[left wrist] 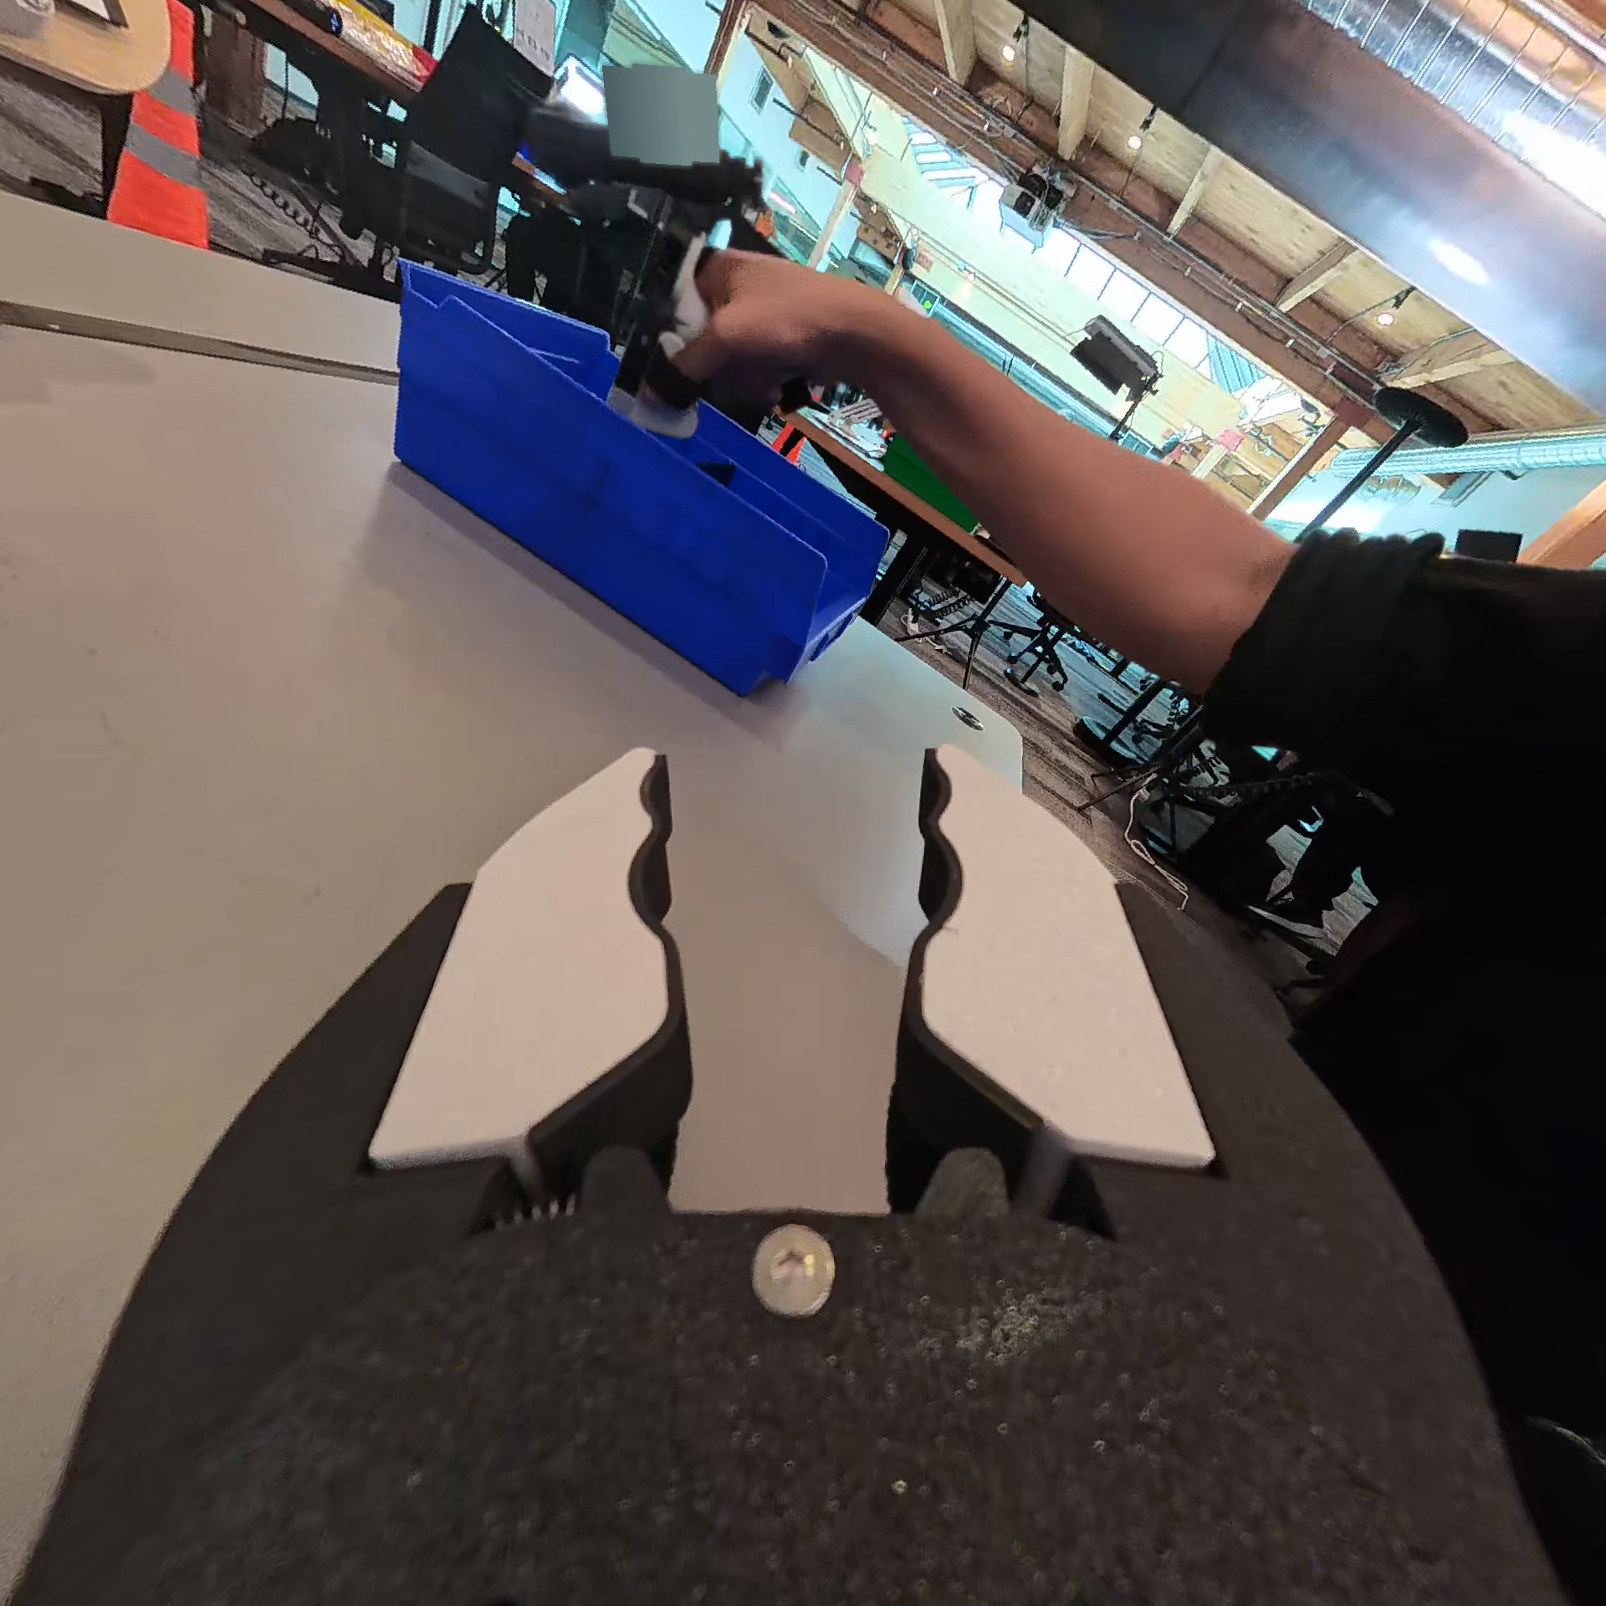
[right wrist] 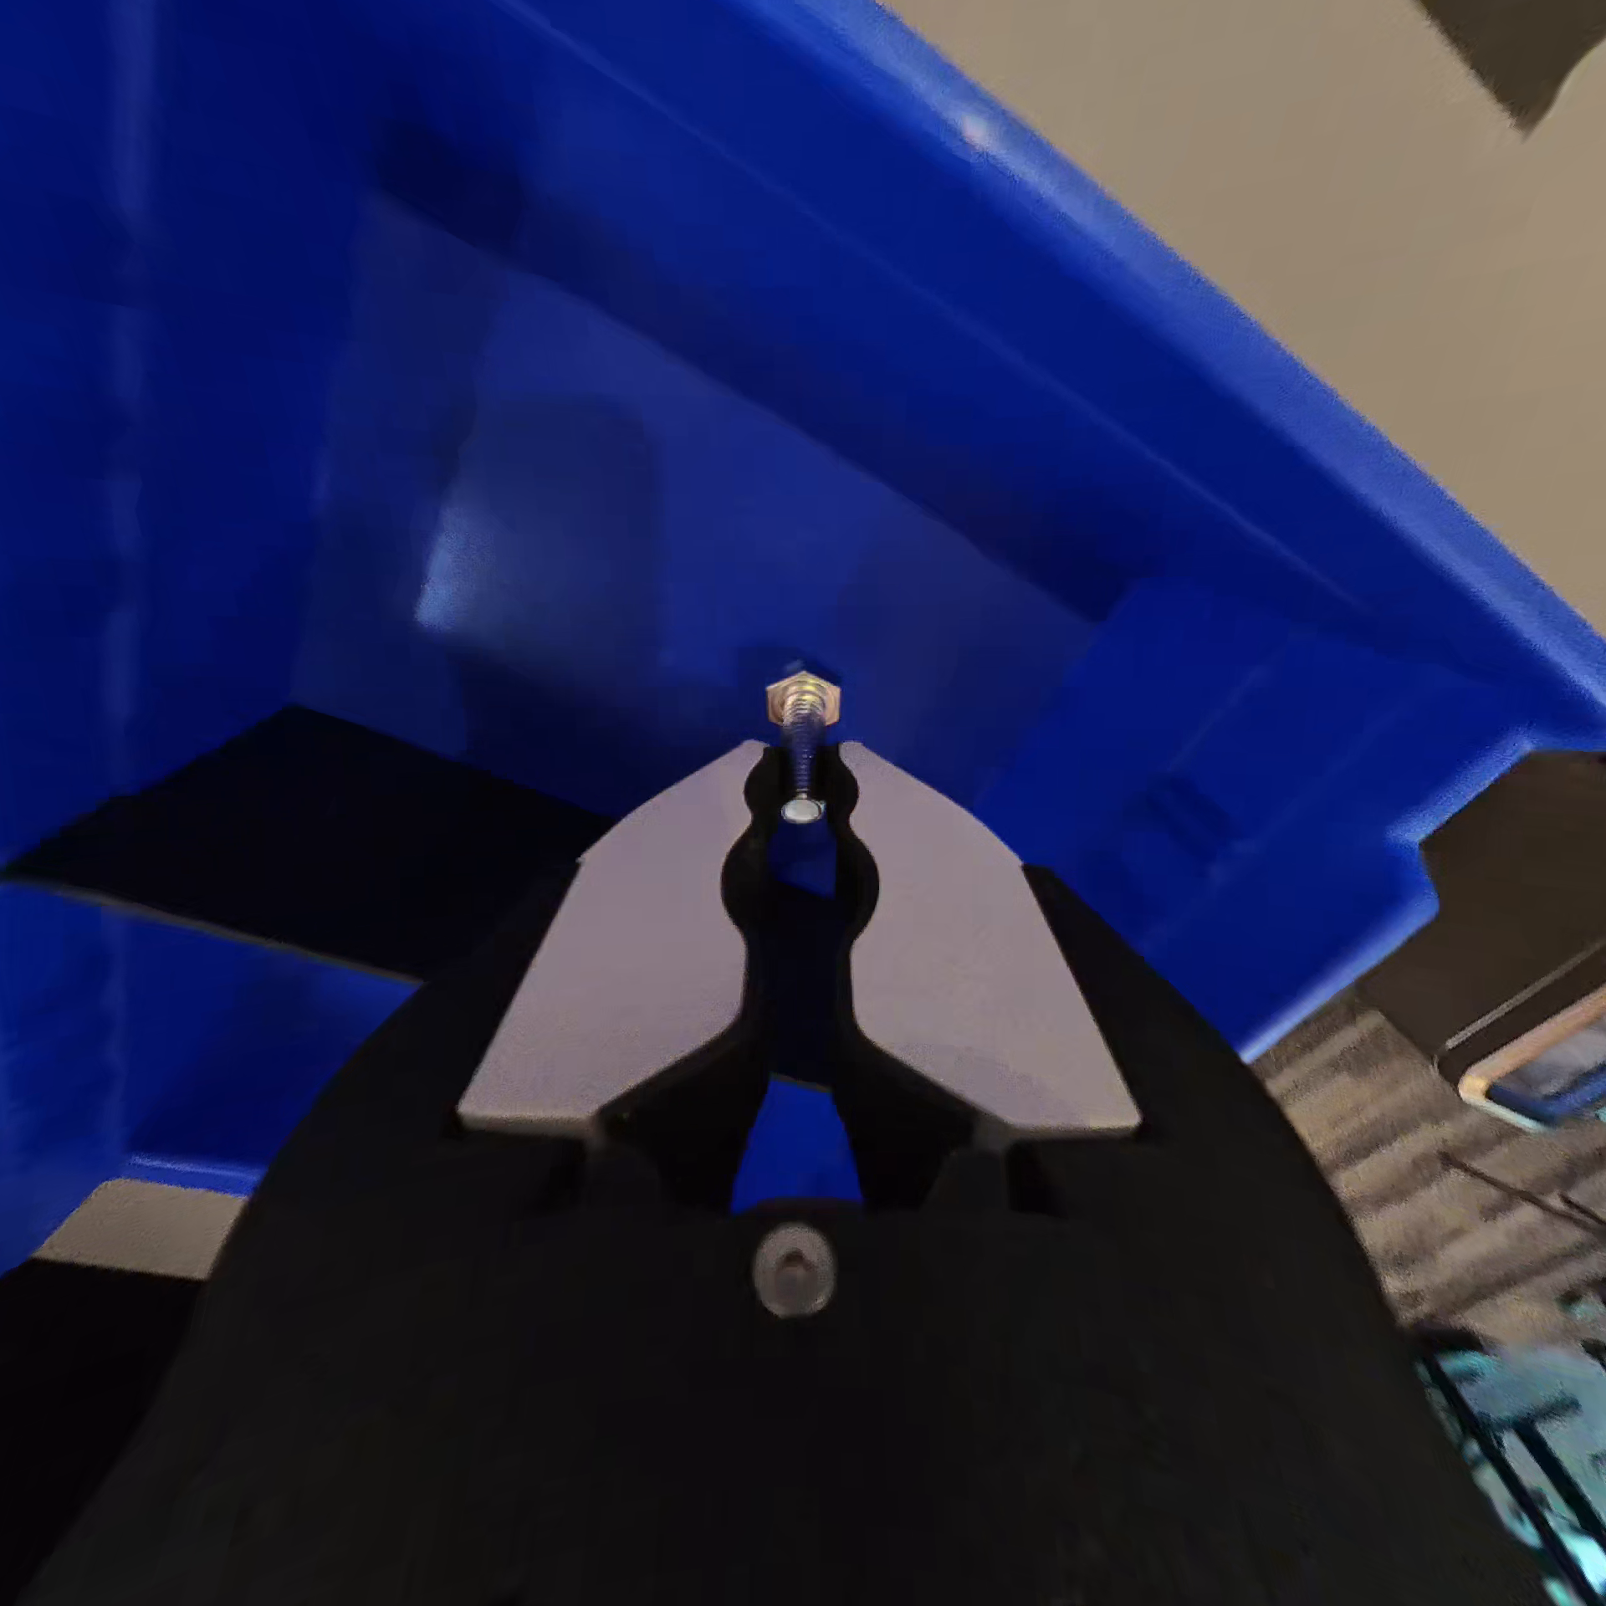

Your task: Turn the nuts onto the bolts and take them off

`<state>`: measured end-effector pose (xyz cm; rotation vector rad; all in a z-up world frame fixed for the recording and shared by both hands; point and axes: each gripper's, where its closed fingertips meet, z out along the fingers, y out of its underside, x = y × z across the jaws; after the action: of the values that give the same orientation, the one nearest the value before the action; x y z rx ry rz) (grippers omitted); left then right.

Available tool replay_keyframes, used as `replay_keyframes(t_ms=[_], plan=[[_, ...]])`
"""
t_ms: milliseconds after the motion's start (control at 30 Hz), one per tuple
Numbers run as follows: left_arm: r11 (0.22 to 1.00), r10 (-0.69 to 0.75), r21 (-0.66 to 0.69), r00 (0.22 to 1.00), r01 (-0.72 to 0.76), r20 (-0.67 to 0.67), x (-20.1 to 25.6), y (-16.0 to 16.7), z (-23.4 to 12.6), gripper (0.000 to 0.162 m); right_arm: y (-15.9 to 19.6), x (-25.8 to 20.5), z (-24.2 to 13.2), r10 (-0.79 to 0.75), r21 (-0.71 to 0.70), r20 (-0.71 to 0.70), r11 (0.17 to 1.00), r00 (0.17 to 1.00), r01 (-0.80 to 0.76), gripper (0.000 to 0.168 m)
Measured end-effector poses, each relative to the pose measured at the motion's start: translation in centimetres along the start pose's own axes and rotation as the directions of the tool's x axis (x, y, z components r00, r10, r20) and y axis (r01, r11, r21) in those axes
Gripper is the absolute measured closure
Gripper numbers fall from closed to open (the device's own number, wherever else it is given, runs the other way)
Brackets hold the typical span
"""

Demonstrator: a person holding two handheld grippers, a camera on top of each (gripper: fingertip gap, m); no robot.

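In the right wrist view, my right gripper is shut on a small silver bolt. Its threaded shaft sits between the fingertips, and a hex head or nut sticks out past them. It is held inside a blue plastic bin. In the left wrist view, my left gripper is open and empty, low over the grey table. The blue bin stands ahead of it, and the right gripper, held by a hand, reaches down into the bin.
The person's forearm crosses the right side of the left wrist view. The table's right edge is close to the left gripper. An orange cone, chairs and other tables stand beyond the table. There is about 45 cm between the tips of the two grippers.
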<state>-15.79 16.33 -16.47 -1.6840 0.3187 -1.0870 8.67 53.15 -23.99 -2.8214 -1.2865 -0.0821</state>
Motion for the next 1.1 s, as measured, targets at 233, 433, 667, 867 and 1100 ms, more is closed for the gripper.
replay_keyframes(t_ms=[233,433,667,867,1100], plan=[[0.999,0.041,-0.027,0.999,-0.040,0.027,-0.2,0.4,-0.3,0.109,0.4,0.7,2.2,0.019,-0.062,0.006,0.998,1.000,-0.019,0.158],[0.998,0.047,-0.042,0.998,-0.046,0.028,-0.2,0.7,0.1,0.108,-0.7,0.5,0.8,0.003,0.090,-0.002,0.996,1.000,-0.003,0.142],[0.994,0.083,-0.072,0.995,-0.079,0.056,-0.4,1.1,0.3,0.108,-1.6,-14.1,-16.4,-0.184,0.861,0.099,0.509,0.978,0.009,0.130],[0.983,0.153,-0.119,0.985,-0.143,0.082,-0.2,1.5,0.5,0.109,6.0,-37.1,-14.3,-0.654,0.898,0.436,0.358,0.618,-0.255,0.125],[0.979,0.194,-0.081,0.975,-0.186,0.105,1.0,-2.2,-1.8,0.111,8.8,-40.5,-9.4,-0.675,0.965,0.223,0.253,0.703,-0.063,0.136]])
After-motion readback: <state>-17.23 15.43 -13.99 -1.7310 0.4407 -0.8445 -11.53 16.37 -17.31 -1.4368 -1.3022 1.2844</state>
